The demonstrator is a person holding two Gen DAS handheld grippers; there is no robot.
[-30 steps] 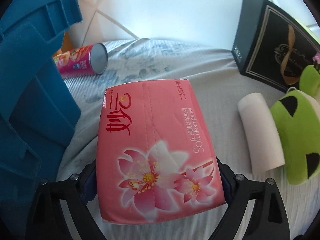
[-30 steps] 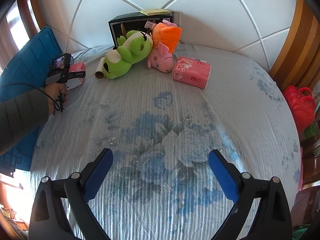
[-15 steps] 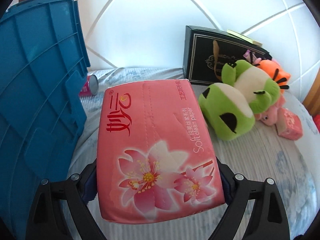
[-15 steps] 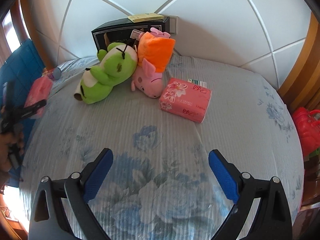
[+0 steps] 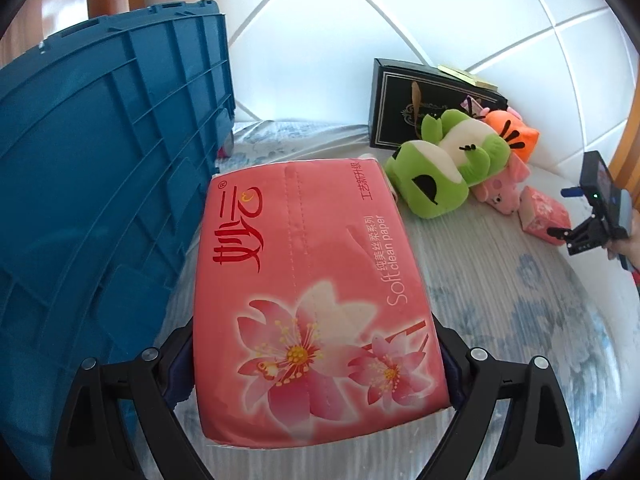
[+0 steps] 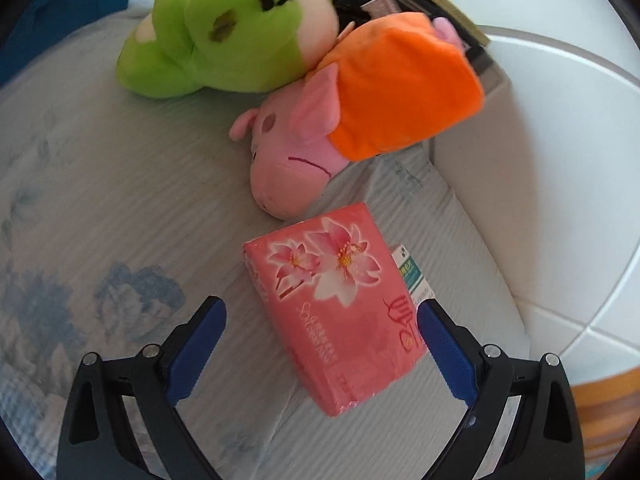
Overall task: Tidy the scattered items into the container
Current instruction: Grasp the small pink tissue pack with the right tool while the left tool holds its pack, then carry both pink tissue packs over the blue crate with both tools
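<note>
The left tongs point(image 5: 318, 354) are clamped on a pink tissue pack point(image 5: 316, 292), their pads pressed against its two long sides near the flowered end. The pack is held above the bed point(image 5: 500, 280), just beside the ribbed outer wall of the blue crate point(image 5: 104, 168), which stands taller than the pack in this view. This reads as the carrying step: the pack is gripped but not yet over the crate's opening. The next move probably calls for raising it above the rim, bringing it over the inside, and only then letting the tongs part.

The right tongs point(image 6: 320, 346) stand apart over a second tissue pack point(image 6: 340, 308) lying on the bed near the headboard point(image 6: 560, 180). One pad is just beside the pack's far edge; the other is well clear, over bare sheet. The pack lies askew between them, so the grasp likely needs the tongs centred on it before they squeeze. A pink pig plush point(image 6: 296, 160) with an orange body lies just beyond it, and a green plush point(image 6: 208, 36) leans against the pig; both are yet to be tidied, as is the black gift box point(image 5: 416, 108) behind them.

The held pack carries large red Chinese brand characters, a line of smaller Chinese text, and "Soft clean paper" in white. The second pack shows the same print, blurred. A small green-and-white label peeks from under it, unreadable.
</note>
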